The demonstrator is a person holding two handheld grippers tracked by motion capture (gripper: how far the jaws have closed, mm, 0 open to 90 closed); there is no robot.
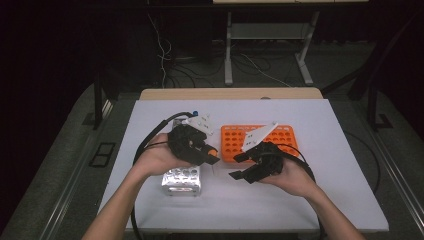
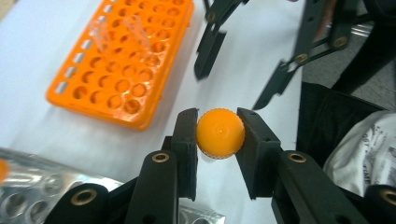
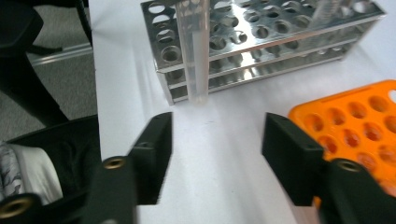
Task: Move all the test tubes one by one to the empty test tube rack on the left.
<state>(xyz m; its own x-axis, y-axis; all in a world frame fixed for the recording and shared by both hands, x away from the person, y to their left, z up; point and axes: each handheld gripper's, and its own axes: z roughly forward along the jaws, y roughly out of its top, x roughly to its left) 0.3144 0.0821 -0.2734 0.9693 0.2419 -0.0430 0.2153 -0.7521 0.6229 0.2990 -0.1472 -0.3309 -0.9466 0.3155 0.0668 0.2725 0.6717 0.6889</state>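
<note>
The left hand-held gripper [image 2: 219,135] pinches the orange cap [image 2: 220,133] of a clear tube between its two pads, and the tube [image 3: 194,51] hangs straight down from this grip, with its round bottom just above the white surface [image 1: 310,125] and just in front of the metal rack [image 3: 261,37]. The right hand-held gripper [image 3: 217,149] stands spread and holds nothing; the tube's bottom end is a little ahead of its jaws and slightly toward the left jaw, not between the pads. The orange rack [image 2: 126,60] lies beyond the left hand-held gripper and at the right side of the right one, and two clear tubes [image 2: 119,35] already stand in its far rows. The step in hand seems to be a transfer of the tube toward a rack. To do it well, the left hand should keep the cap level, so that the tube stays vertical and does not swing. If the right hand-held gripper takes the body, it should come forward until the tube is centred between the pads, and close gently on the middle part.
</note>
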